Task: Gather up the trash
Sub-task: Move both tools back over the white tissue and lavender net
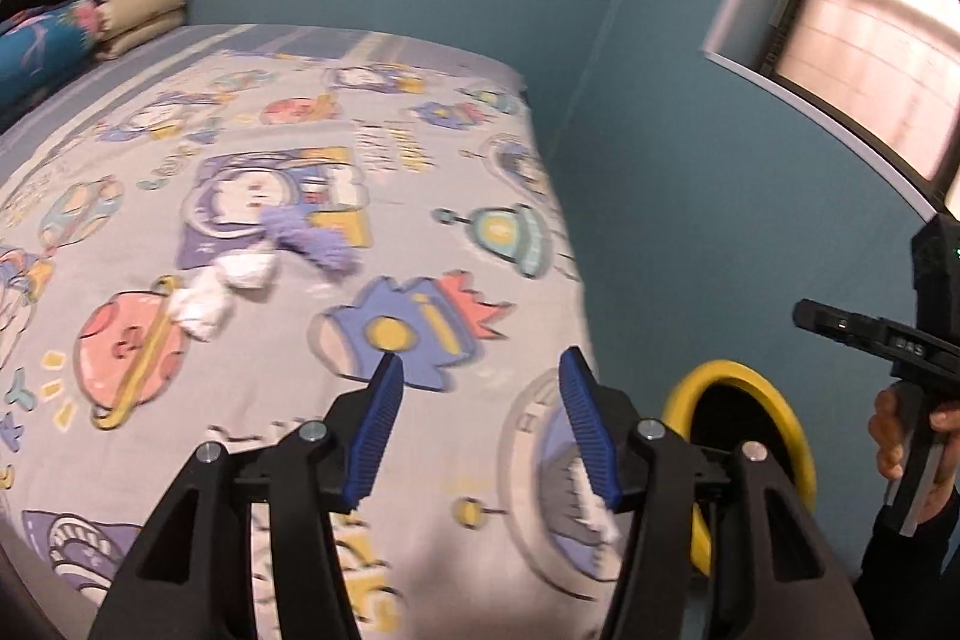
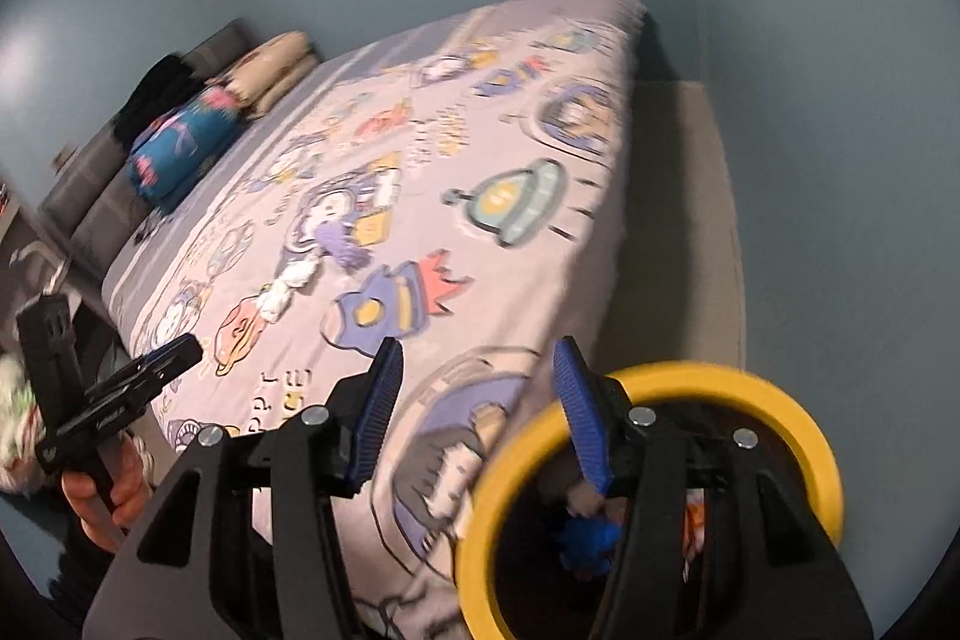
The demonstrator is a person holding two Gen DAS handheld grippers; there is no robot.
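**Collecting trash: both grippers empty above bed**

Lying mid-bed on the cartoon-print sheet [image 1: 420,130] are two white crumpled wads [image 1: 222,292] beside a purple scrap [image 1: 312,238]. Left gripper [image 1: 480,421]: jaws apart, nothing between. Right gripper [image 2: 474,418]: jaws apart, unloaded, over the yellow-rimmed bin [image 2: 798,436], which holds blue and white scraps [image 2: 585,532].
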